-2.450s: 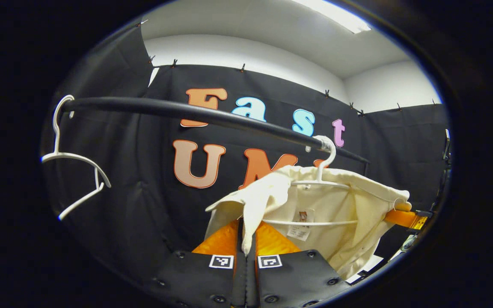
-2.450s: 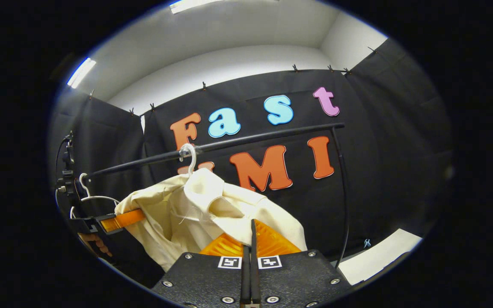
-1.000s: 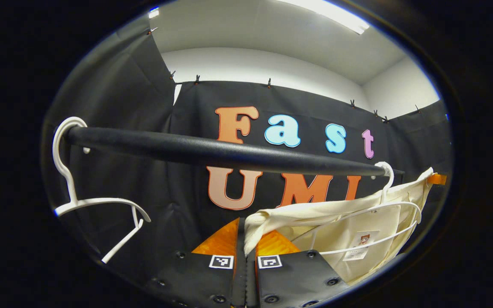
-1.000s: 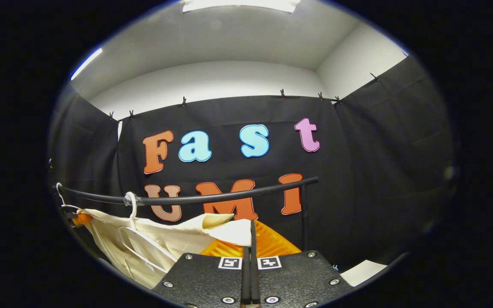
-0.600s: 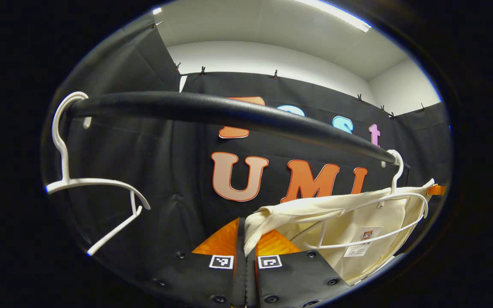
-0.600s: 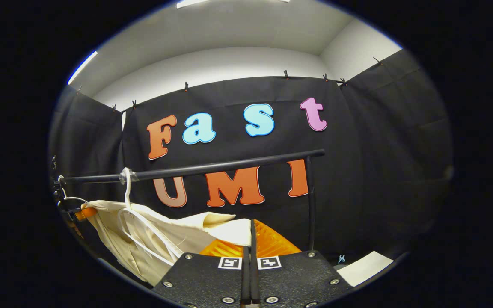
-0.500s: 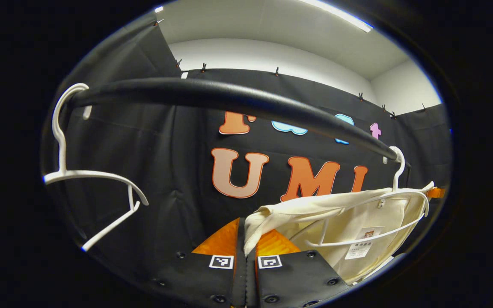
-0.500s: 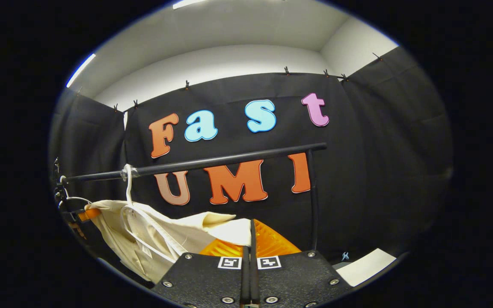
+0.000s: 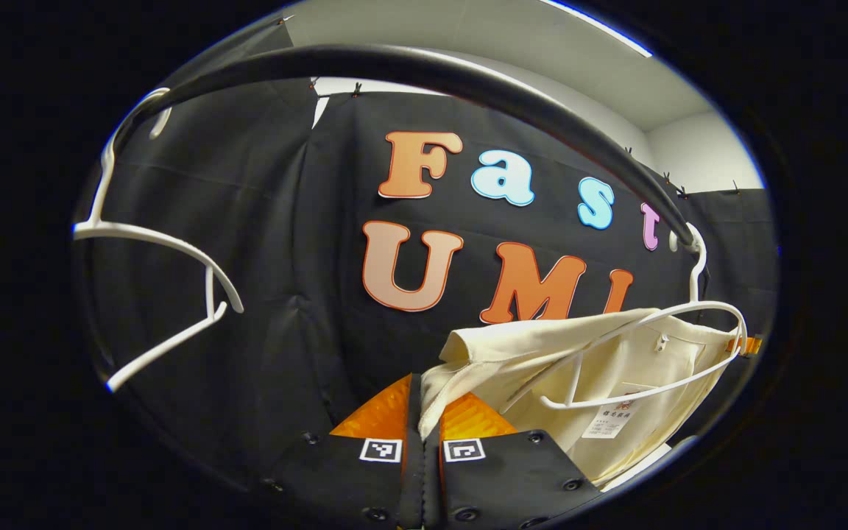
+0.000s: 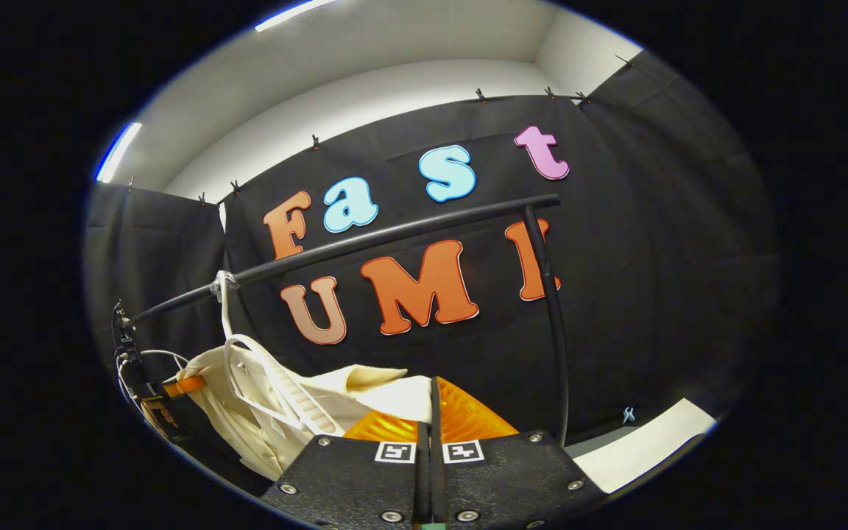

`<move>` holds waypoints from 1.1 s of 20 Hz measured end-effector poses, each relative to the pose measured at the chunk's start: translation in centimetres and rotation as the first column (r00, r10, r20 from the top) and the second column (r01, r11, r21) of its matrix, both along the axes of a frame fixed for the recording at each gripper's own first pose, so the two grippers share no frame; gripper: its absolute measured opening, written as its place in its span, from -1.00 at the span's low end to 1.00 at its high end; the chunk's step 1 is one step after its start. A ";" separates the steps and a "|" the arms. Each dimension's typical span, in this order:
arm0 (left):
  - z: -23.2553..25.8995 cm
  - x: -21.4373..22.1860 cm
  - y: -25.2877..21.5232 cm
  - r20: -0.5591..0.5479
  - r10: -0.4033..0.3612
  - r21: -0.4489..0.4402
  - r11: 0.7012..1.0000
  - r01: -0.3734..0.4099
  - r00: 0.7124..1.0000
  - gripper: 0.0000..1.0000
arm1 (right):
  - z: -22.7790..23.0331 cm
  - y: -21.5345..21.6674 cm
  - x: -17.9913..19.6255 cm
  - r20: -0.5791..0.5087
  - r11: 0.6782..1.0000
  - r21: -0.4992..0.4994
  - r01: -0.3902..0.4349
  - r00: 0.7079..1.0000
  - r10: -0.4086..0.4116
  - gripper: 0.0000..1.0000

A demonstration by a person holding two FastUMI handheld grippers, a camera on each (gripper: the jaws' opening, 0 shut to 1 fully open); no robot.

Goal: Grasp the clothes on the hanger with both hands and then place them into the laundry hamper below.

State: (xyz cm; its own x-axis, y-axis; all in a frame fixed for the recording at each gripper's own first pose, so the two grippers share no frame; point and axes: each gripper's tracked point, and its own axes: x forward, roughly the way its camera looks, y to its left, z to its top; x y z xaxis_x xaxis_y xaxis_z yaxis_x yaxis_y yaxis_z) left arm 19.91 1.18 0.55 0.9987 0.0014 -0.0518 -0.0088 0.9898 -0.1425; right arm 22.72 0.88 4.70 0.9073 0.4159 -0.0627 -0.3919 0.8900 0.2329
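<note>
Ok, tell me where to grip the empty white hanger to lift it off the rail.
Grip the empty white hanger on its straight neck just under the hook, coming from the front, then lift: the hook curls over the black rail and the arms are thin and sloped.

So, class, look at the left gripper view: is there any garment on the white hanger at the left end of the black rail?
No: that white hanger hangs bare from the black rail, with no cloth on it.
</note>
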 end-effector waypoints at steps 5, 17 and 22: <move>-1.6 1.0 -0.4 -0.034 0.008 0.026 1.000 -0.007 0.999 -0.87 | -2.8 -0.6 -0.3 -0.034 1.000 0.001 0.005 0.999 -0.005 -1.00; -7.7 -0.3 0.9 -0.135 0.025 0.001 1.000 -0.025 0.990 -0.87 | -10.0 -1.4 -0.7 -0.135 0.998 0.001 0.055 0.989 -0.054 -1.00; -10.1 -1.6 1.1 -0.168 0.023 0.018 1.000 -0.020 0.986 -0.87 | -13.2 -0.8 -1.6 -0.182 0.996 -0.009 0.090 0.979 -0.090 -1.00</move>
State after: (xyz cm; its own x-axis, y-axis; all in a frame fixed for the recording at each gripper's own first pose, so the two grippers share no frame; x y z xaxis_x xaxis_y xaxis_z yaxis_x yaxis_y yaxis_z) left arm 18.28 2.25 -9.56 0.9755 0.0250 -0.2188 -0.0524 0.9913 -0.1207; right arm 21.08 0.09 -8.48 0.9141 0.3331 -0.2311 -0.2614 0.9199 0.2922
